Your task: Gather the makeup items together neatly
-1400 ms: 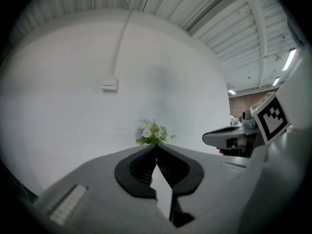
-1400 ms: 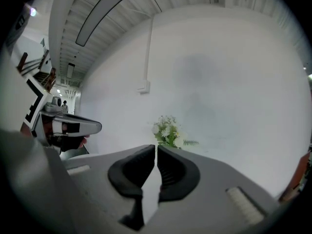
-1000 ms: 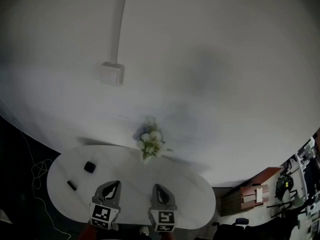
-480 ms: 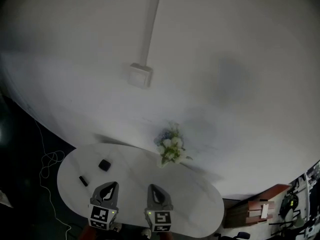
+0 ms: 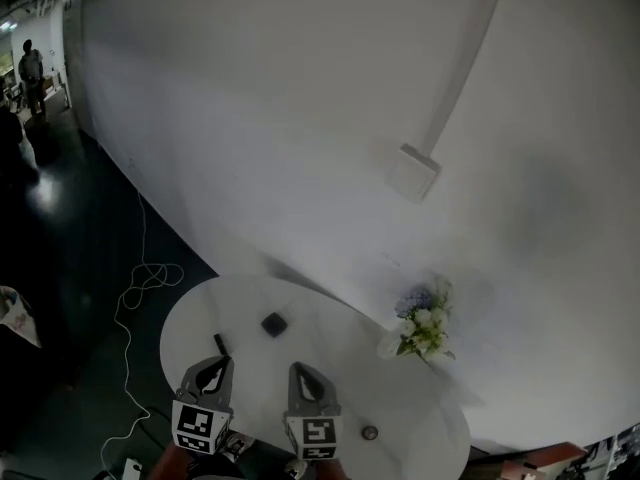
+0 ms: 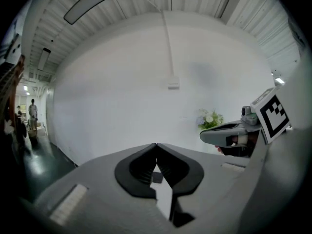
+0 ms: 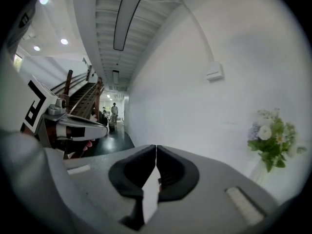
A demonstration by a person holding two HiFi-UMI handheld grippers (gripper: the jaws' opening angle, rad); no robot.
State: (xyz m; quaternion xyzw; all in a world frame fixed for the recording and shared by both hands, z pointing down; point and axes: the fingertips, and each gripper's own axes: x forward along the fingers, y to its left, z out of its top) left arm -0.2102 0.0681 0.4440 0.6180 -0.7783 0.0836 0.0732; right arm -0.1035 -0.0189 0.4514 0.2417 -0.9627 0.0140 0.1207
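Note:
On the white oval table [image 5: 400,408] lie a black square compact [image 5: 274,323], a thin black stick [image 5: 219,344] to its left, and a small round dark item [image 5: 369,432] near the front right. My left gripper [image 5: 220,362] and right gripper [image 5: 298,367] hover side by side over the table's near edge, both shut with nothing in them. The stick lies just beyond the left tips. In the left gripper view the jaws [image 6: 156,145] meet, with the right gripper [image 6: 229,133] beside them. The right gripper view shows its jaws [image 7: 156,147] closed too, and the left gripper [image 7: 78,126] off to the side.
A vase of white and blue flowers [image 5: 420,330] stands at the table's far right, against the white wall. A switch box [image 5: 413,173] sits on that wall. A white cable [image 5: 140,288] lies on the dark floor to the left. A person [image 5: 32,63] stands far off.
The head view has swung left: table, flowers and switch box slid right, dark floor and the round item came into view. Both grippers stay shut, side by side.

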